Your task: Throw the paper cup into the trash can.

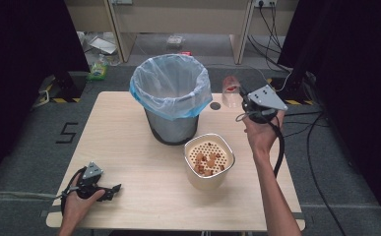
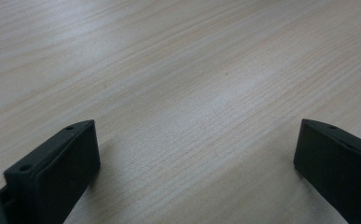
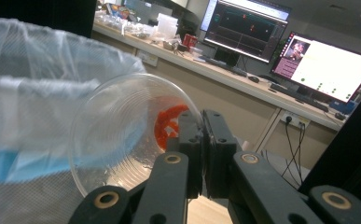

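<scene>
The right tongs (image 3: pixel 202 154) are clamped on the rim of a clear plastic cup (image 3: pixel 122 140), held up in the air on its side beside the top of the bin (image 1: pixel 171 98), with some red scraps (image 3: pixel 166 123) clinging inside it. As I judge it, the cup is lifted and brought to the bin, while the tipping-out and the setting down are left. The left tongs (image 2: pixel 192 163) rest apart on the bare counter (image 2: pixel 169 70), holding nothing.

The bin's mouth lies open, its bag (image 3: pixel 24 93) folded over the rim just beside the cup. A strainer bowl (image 1: pixel 209 160) of food bits stands in front of the bin, near the right forearm. The counter's left half offers free room.
</scene>
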### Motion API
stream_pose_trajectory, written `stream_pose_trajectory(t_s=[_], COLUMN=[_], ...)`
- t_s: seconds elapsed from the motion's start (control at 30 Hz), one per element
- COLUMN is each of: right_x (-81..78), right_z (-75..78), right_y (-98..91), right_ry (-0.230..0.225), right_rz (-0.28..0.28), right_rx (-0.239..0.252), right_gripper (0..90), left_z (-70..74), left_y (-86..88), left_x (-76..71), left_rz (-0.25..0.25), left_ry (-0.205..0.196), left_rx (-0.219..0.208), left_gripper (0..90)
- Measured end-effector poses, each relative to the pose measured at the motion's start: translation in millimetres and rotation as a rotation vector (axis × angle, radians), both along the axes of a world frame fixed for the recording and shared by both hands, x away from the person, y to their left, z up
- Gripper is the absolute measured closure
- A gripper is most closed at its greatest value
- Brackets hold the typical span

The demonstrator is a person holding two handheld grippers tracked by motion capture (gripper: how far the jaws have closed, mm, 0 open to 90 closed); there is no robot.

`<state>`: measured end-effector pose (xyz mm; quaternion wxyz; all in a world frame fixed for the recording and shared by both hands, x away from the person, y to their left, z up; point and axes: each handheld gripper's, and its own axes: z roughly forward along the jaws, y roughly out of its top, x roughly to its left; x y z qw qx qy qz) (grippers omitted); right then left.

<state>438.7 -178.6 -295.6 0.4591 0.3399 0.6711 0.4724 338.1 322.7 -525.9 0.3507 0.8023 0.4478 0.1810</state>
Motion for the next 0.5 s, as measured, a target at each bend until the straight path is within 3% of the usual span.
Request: stream_pose_trajectory(t_s=[0.13, 0.23, 0.5], right_x=[7.5, 16.8, 26.3], right_z=[13.4, 32.3, 51.1], right_y=[1.3, 10.2, 32.0], right_ry=[-0.001, -0.004, -0.014], right_rz=[0.006, 0.023, 0.055], right_rx=[0.009, -0.005, 0.000], right_gripper=[87.6, 87.6, 87.6], left_z=[0.0, 0.0, -0.1], left_y=[0.0, -0.1, -0.1], left_x=[0.0, -0.2, -0.5], left_rz=[0.000, 0.002, -0.001], left_ry=[0.000, 0.000, -0.002], left_rx=[0.000, -0.001, 0.000], left_gripper=[0.0, 0.0, 0.0])
